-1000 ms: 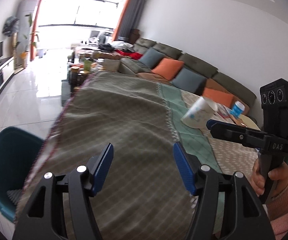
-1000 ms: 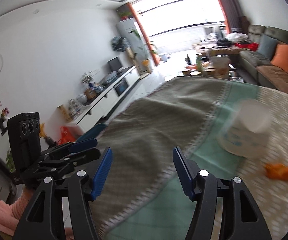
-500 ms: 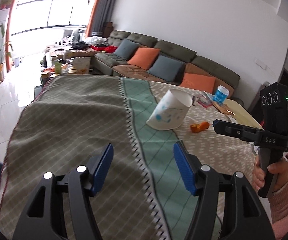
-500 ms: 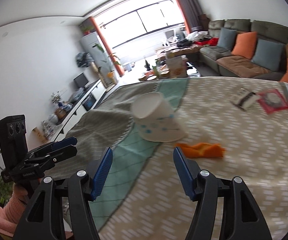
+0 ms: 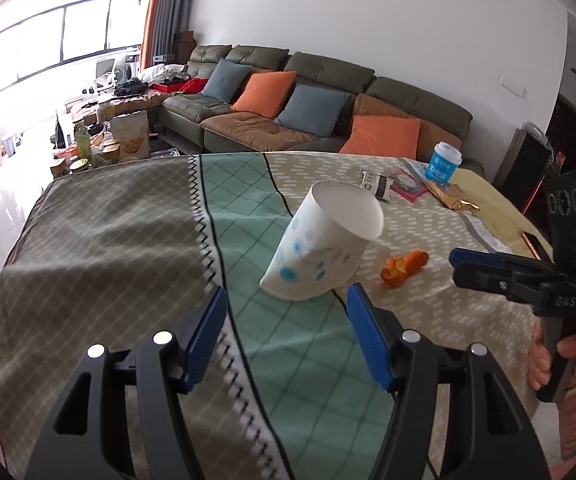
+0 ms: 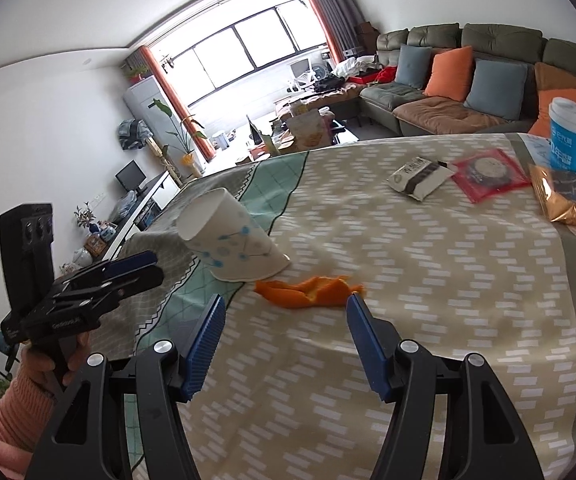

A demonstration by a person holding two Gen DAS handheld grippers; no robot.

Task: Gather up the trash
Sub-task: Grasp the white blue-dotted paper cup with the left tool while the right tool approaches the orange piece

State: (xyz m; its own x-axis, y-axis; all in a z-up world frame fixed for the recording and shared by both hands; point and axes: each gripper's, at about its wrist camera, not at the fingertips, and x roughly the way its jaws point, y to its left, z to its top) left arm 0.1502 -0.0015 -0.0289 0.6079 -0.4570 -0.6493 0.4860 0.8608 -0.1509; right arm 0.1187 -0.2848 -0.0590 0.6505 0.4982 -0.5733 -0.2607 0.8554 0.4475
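While both tools hover empty over the cloth-covered bench (image 5: 99,240), the entries run so:
Left tool (image 5: 285,320): jaws wide apart, holding nothing, lined up on the cup.
Right tool (image 6: 283,324): jaws wide apart, holding nothing, straddling the peel's line.
Paper cup (image 5: 324,244): tipped, near centre.
Orange peel (image 6: 308,290): just right of cup, apparently first pick.
Wrappers (image 6: 420,178): far right, near the blue cup (image 6: 568,136).

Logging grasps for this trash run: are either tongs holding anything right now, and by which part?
Nothing is held. Both the left tongs and the right tongs are open and empty.
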